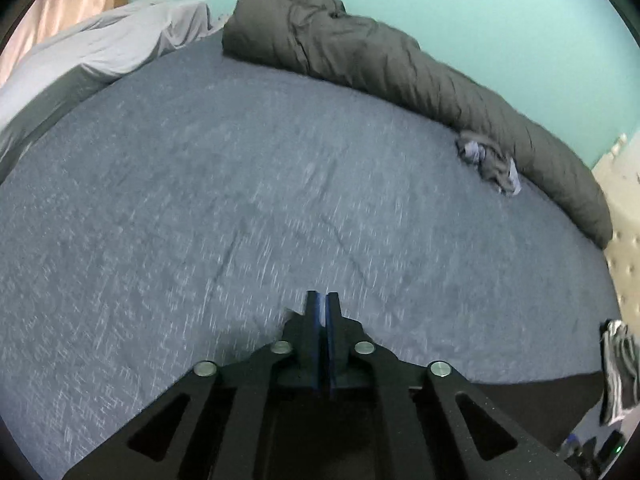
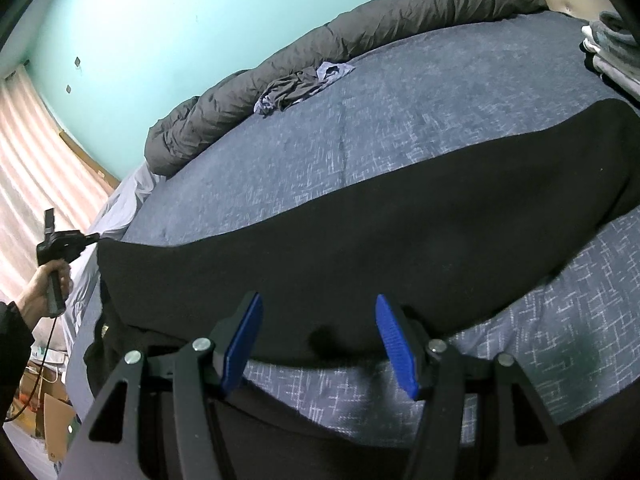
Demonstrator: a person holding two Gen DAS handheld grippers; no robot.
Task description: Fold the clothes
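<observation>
Black garment [image 2: 360, 240] stretched across the blue bed [image 2: 440, 92], its left corner pinched and raised.

Left gripper [image 1: 321, 300] has its fingers clenched almost together; from the right wrist view it appears to be grasping the garment's far-left corner [image 2: 100, 242], though its own camera is blurred and shows no cloth between the pads. Right gripper [image 2: 318, 308] is released, fingers spread wide just above the near hem, touching nothing. Likely risk: with only a thin pinch on one corner and the other end unheld, the cloth could slip free or drag skewed as it lifts, spoiling the fold. Beyond the fingers lie a crumpled grey-and-blue garment [image 2: 300, 84] against the rolled grey duvet [image 2: 360, 28], and a folded stack [image 2: 608, 48] far right; none blocks the fold path.
</observation>
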